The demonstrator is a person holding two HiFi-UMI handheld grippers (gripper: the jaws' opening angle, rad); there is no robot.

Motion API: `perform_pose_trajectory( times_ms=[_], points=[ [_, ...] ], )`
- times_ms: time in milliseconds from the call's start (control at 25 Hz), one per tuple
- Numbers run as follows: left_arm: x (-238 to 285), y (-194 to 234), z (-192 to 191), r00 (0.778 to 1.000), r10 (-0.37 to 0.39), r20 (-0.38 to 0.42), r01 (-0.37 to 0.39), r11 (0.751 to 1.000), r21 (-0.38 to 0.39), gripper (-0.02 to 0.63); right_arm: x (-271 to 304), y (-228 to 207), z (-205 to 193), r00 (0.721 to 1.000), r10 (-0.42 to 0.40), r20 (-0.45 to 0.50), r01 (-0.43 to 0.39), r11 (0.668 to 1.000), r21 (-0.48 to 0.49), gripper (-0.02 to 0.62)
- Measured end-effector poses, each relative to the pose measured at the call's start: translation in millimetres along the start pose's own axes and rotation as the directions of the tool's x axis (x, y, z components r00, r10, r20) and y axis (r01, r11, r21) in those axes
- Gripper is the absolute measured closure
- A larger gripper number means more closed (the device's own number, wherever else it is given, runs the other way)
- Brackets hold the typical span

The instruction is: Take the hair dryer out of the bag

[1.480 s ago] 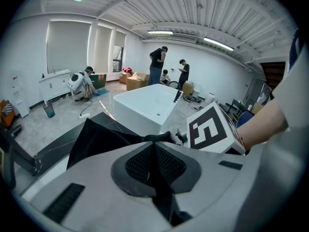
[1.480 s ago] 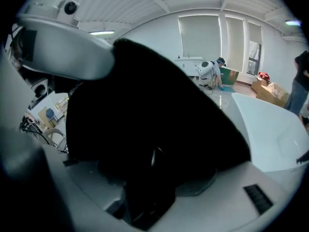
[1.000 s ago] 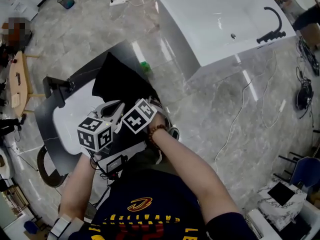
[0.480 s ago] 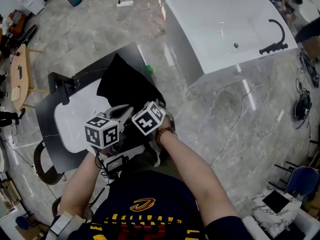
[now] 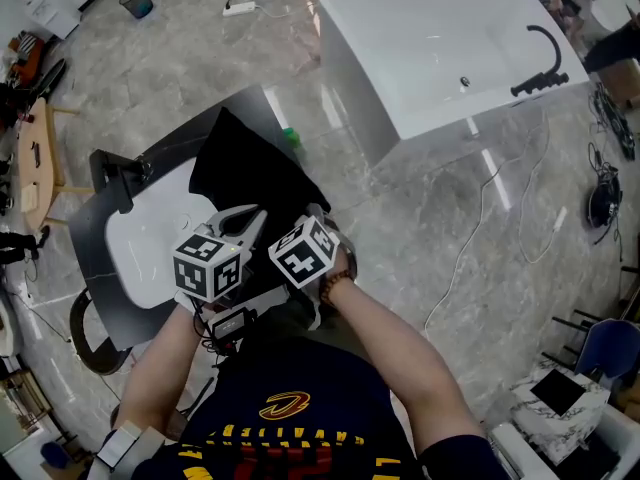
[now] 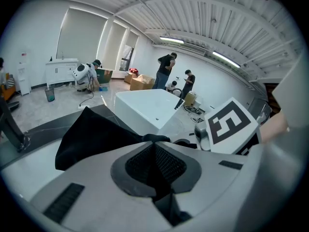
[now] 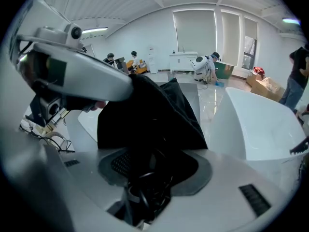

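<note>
**Right gripper view.** The black hair dryer (image 7: 147, 178) shows as a dark, glossy mass with loops of shiny black cord (image 7: 145, 195) beneath it. You cannot separate the outline of its body from the dark fabric behind it. It sits at the mouth of the limp black fabric bag (image 7: 154, 115). The jaws of your right gripper (image 7: 157, 154) stand wide and are clamped on the hair dryer, which fills the gap between the pads.

**Left gripper view.** This view shows a grip that the right gripper view does not. The jaws of your left gripper (image 6: 155, 139) are together, pinching a fold of the bag's edge at their tips. The rest of the bag slopes away to the left. The black-and-white marker cube (image 6: 231, 124) of the right gripper stands close on the right. The hair dryer cannot be made out here.

**Head view.** Only this view gives the layout.
- The bag lies on a dark slab bench (image 5: 170, 143) with a white oval basin (image 5: 140, 238) set into it.
- A small green object (image 5: 290, 136) sits at the bag's far edge.
- A white bathtub (image 5: 440, 48) stands well apart on the marble floor (image 5: 480, 228).
- Both grippers meet at the bag's near end. The hair dryer is inside the right jaws, just beside the left jaws.
</note>
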State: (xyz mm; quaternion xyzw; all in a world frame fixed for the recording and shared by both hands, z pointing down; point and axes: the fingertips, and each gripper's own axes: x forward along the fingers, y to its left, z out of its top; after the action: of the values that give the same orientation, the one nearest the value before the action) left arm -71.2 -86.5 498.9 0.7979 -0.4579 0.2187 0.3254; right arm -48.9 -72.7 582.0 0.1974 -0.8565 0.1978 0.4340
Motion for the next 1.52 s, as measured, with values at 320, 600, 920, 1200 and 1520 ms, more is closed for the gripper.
perform_pose_trajectory(
  times_ms=[320, 600, 920, 1200, 1520],
  points=[
    [2.3, -3.1, -3.3, 1.000, 0.004, -0.017, -0.003, 1.000, 0.017, 0.592, -16.4, -3.3, -39.1, 1.000, -0.013, 0.007, 0.013, 1.000, 0.025, 0.400],
    [6.6, -15.0, -11.8, 0.999, -0.006, -0.040, 0.007, 0.999, 0.031, 0.592, -10.3, -7.6, -54.2, 1.000, -0.012, 0.018, 0.012, 1.000, 0.021, 0.399],
    [6.1, -18.1, -16.8, 0.999, -0.002, -0.042, 0.002, 1.000, 0.007, 0.591, -6.3, -9.2, -57.4, 0.999, -0.033, 0.008, 0.033, 0.999, 0.005, 0.385],
    [6.8, -20.9, -20.4, 0.999, -0.008, -0.038, 0.008, 1.000, 0.002, 0.592, 6.2, -6.7, -57.0, 0.997, -0.028, -0.073, 0.029, 1.000, 0.005, 0.359],
    [5.9, -22.4, -22.7, 0.999, -0.012, -0.038, 0.012, 1.000, 0.001, 0.592, 10.7, -3.8, -56.0, 0.992, -0.028, -0.121, 0.025, 0.999, -0.023, 0.359]
  ],
)
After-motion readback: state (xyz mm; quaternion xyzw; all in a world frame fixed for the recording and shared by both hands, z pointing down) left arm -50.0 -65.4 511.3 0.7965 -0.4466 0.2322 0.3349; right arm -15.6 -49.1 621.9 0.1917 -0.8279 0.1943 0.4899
